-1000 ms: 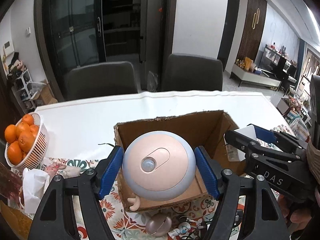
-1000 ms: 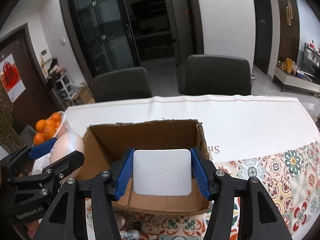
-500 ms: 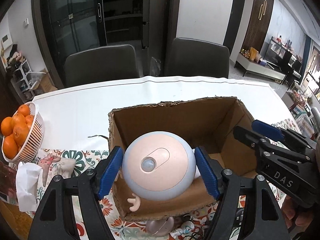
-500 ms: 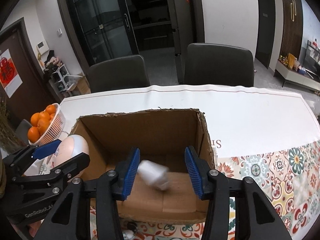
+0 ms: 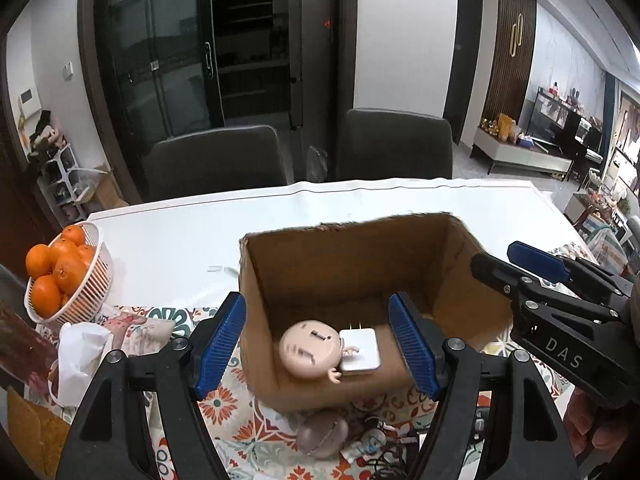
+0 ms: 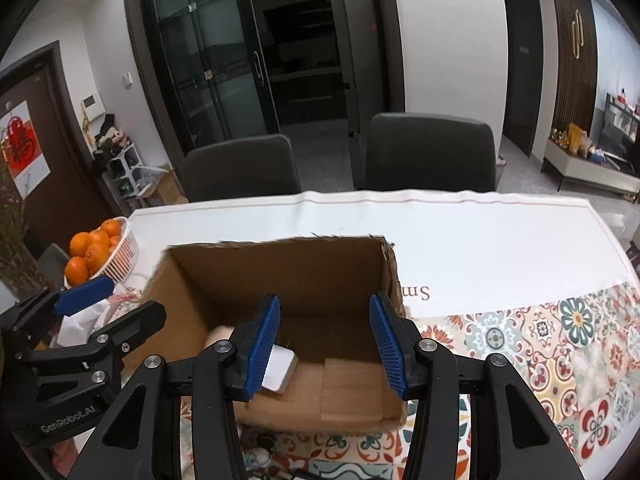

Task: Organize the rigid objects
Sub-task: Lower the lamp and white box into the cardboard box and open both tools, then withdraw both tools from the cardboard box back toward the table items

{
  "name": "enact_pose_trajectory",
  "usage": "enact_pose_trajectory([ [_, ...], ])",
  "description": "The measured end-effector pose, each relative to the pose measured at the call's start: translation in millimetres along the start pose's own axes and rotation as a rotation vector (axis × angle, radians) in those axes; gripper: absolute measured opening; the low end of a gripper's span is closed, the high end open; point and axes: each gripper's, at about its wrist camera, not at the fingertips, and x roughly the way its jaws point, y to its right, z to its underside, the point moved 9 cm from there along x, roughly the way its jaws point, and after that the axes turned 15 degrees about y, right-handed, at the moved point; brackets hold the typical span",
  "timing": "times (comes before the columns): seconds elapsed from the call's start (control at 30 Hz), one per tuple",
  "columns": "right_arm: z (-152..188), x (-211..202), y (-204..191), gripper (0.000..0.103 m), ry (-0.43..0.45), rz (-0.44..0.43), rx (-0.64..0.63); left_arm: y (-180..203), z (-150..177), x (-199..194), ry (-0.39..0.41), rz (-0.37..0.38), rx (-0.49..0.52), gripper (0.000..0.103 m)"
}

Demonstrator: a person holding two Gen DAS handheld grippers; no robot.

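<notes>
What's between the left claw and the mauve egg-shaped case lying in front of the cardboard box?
Nothing visible. The mauve egg-shaped case lies uncovered on the patterned tablecloth, below the open left claw. Only the brown cardboard box, by its near wall, separates it from the inside.

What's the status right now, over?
Left gripper open, empty. Right gripper open, empty. Round doll-head toy and white charger lie touching inside the cardboard box. Nothing in the way.
</notes>
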Motion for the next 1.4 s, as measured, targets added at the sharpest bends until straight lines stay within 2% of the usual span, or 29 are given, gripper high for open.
enact_pose_trajectory([
  [0.43,-2,-65,-16,0.051,0.112,0.019,-0.023,-1,10,-62,0.080,0.020,0.000,0.074],
  [0.73,9,-101,-31,0.056,0.163,0.025,-0.039,-9,26,-102,0.148,0.002,0.036,0.074],
  [0.93,19,-117,-43,0.056,0.201,0.054,-0.063,-21,39,-117,0.174,-0.029,0.050,0.074],
  [1.13,29,-128,-53,0.061,0.235,0.081,-0.096,-31,55,-131,0.197,-0.069,0.062,0.075],
  [1.4,51,-133,-54,0.062,0.229,0.085,-0.068,-35,75,-143,0.207,-0.100,0.085,0.075],
])
